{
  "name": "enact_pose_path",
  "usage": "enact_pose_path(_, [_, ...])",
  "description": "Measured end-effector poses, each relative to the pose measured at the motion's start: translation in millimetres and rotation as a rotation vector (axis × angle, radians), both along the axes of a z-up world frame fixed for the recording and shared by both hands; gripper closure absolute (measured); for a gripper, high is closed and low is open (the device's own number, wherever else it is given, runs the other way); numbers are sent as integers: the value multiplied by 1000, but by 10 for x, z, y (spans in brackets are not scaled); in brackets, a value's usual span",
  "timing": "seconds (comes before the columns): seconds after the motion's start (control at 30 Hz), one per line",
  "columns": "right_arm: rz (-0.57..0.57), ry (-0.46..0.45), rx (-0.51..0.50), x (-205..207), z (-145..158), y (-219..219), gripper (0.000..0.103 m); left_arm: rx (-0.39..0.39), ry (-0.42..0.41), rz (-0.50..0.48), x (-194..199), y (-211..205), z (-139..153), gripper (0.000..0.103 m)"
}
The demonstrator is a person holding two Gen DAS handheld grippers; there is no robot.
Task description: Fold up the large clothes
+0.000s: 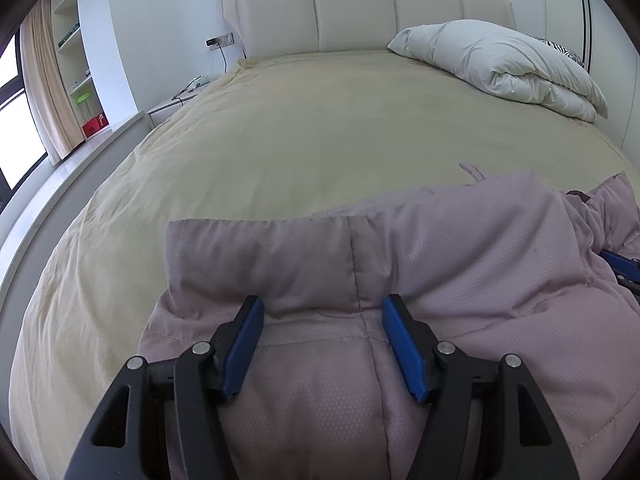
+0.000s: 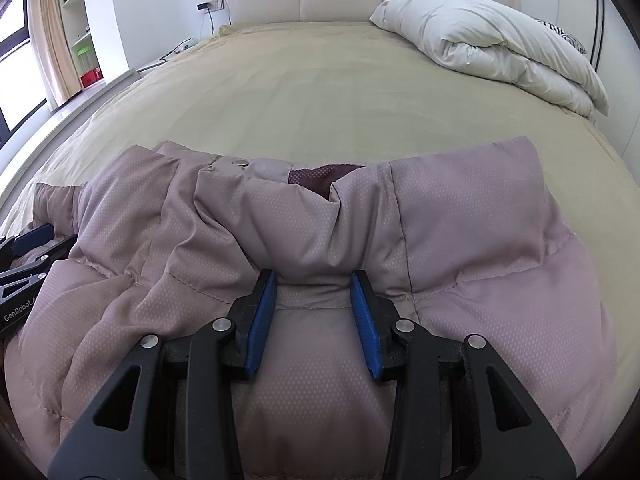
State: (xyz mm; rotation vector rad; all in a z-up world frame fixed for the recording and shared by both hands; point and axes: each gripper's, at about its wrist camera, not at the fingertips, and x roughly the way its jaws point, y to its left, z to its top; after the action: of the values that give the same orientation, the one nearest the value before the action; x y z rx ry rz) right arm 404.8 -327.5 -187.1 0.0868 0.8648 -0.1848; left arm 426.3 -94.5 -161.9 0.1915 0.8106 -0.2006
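Note:
A mauve quilted puffer jacket (image 1: 460, 248) lies on the near part of the bed (image 1: 300, 128). My left gripper (image 1: 323, 312) has its blue pads spread wide, with a thick roll of the jacket bulging between them. My right gripper (image 2: 314, 284) stands the same way over the jacket (image 2: 460, 216) just below its collar, which shows a dark lining (image 2: 320, 178) and a metal snap (image 2: 241, 163). The right gripper's tip shows at the right edge of the left wrist view (image 1: 624, 268), and the left gripper shows at the left edge of the right wrist view (image 2: 28, 248).
The bed (image 2: 320, 80) has a beige cover and a padded headboard (image 1: 360, 12). A folded white duvet (image 1: 512, 64) lies at its far right corner. A nightstand (image 1: 168, 106), shelves (image 1: 76, 60) and a curtained window (image 1: 20, 112) are to the left.

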Motion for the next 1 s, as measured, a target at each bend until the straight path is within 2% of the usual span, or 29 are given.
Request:
enact_pose_path(0.5, [-9,-17,-27,-91,-17,103,66,11,-6,5,1,-38,-22,36])
enact_pose_path(0.67, [-6,-21,-36,-134,42,125,66,14,-4,17,-126,29,156,36])
enact_pose_path(0.77, [0,-37,12,-259,184,78,65,26,-69,21,-376,131,333,36])
enact_pose_path(0.83, [-22,-91,26,-467,350,16,64,52,-100,15,-489,182,393,35])
enact_pose_path(0.93, [-89,-189,-30,-820,619,-131,59,103,-139,33,-581,240,410,30])
enact_pose_path(1.0, [-139,-180,-57,-949,664,-280,53,105,-128,57,-577,302,354,27])
